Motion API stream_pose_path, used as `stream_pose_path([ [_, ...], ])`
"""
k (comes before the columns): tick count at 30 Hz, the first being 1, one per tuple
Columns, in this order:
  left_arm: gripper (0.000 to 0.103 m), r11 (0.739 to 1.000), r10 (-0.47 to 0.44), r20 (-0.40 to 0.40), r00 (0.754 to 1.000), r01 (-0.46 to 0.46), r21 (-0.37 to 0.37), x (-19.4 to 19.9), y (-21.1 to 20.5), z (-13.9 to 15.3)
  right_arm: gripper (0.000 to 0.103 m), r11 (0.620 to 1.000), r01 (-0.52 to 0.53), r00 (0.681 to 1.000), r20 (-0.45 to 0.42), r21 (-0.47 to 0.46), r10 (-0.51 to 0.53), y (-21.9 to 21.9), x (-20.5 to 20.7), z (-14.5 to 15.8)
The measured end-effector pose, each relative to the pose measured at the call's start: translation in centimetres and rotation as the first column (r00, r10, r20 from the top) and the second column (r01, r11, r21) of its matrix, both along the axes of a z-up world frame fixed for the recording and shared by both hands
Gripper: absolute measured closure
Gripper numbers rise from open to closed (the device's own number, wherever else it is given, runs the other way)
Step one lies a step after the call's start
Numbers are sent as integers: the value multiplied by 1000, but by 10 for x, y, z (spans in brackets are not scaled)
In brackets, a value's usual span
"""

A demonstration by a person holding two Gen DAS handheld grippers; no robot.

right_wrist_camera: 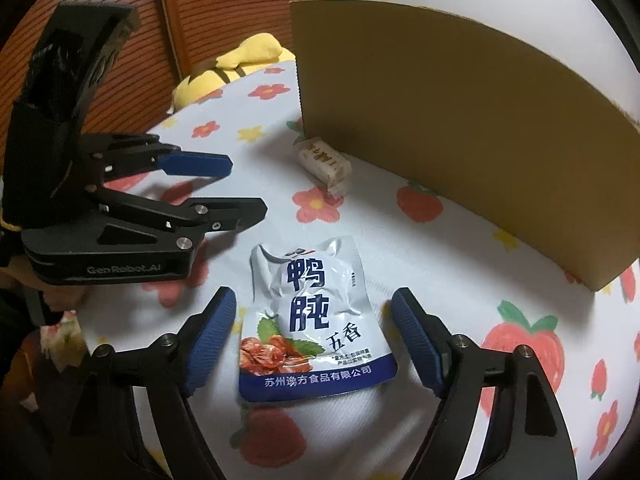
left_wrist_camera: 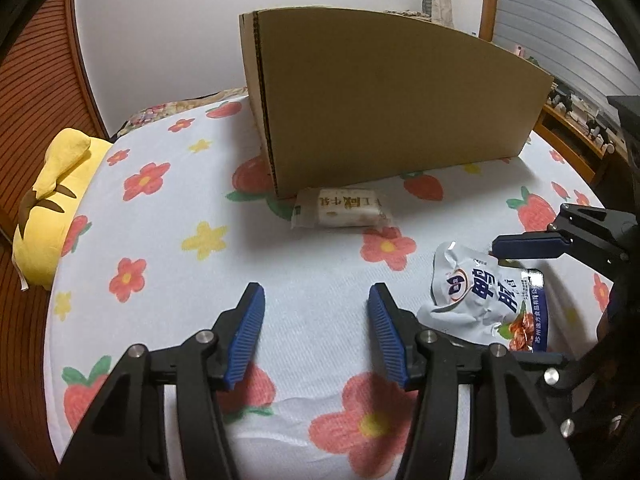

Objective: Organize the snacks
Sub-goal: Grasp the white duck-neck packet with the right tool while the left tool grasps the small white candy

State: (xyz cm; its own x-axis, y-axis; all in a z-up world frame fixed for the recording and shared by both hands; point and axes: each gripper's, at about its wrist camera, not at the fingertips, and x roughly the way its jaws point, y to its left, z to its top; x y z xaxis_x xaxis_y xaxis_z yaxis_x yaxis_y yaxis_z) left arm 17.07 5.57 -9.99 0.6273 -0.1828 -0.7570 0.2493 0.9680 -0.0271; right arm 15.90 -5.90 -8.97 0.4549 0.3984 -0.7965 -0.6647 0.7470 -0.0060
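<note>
Two snacks are lying on the flower-and-strawberry printed sheet [left_wrist_camera: 168,240]: one white and blue foil snack pouch [right_wrist_camera: 312,320] with red meat pictured on it, and one small cream-wrapped snack bar [left_wrist_camera: 342,212]. The right gripper [right_wrist_camera: 312,320] is straddling the pouch, its jaws standing wide with a blue pad on either side; neither pad is pressing the foil, and the pouch is lying flat and crumpled on the sheet. The left gripper [left_wrist_camera: 316,312] is hovering just beside it over bare sheet, its jaws parted to a middling width with nothing between them. One cardboard box [left_wrist_camera: 384,100] is standing behind both snacks, its tall brown wall facing the grippers and hiding whatever is inside; the snack bar is lying right at the foot of that wall, near its left corner. One yellow plush toy [left_wrist_camera: 52,200] is resting at the far left edge of the sheet, against a reddish slatted wooden panel [left_wrist_camera: 36,100].
</note>
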Motion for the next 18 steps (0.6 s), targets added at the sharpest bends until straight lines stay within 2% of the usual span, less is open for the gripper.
stream_pose_path([
  [3, 37, 1000, 5, 6, 1000, -5, 0, 0, 1, -1, 38, 1000, 1, 1000, 24, -18, 0, -1, -1, 0],
  [7, 33, 1000, 12, 5, 1000, -12, 3, 0, 2, -2, 40, 1000, -3, 1000, 27, -19, 4, -5, -1, 1],
  [10, 23, 999, 33, 0, 999, -33, 13, 1, 2, -3, 40, 1000, 17, 999, 29, -12, -16, -11, 0, 1],
  [13, 21, 999, 42, -6, 999, -42, 6, 2, 5, -3, 40, 999, 40, 998, 38, -16, -40, -21, 1, 1],
  [15, 11, 998, 59, -17, 998, -59, 11, 3, 6, -5, 40, 998, 53, 997, 49, -24, -52, -27, 0, 2],
  [18, 8, 997, 76, -32, 997, -75, 11, 5, 8, -6, 40, 997, 68, 996, 61, -33, -66, -35, -1, 2],
])
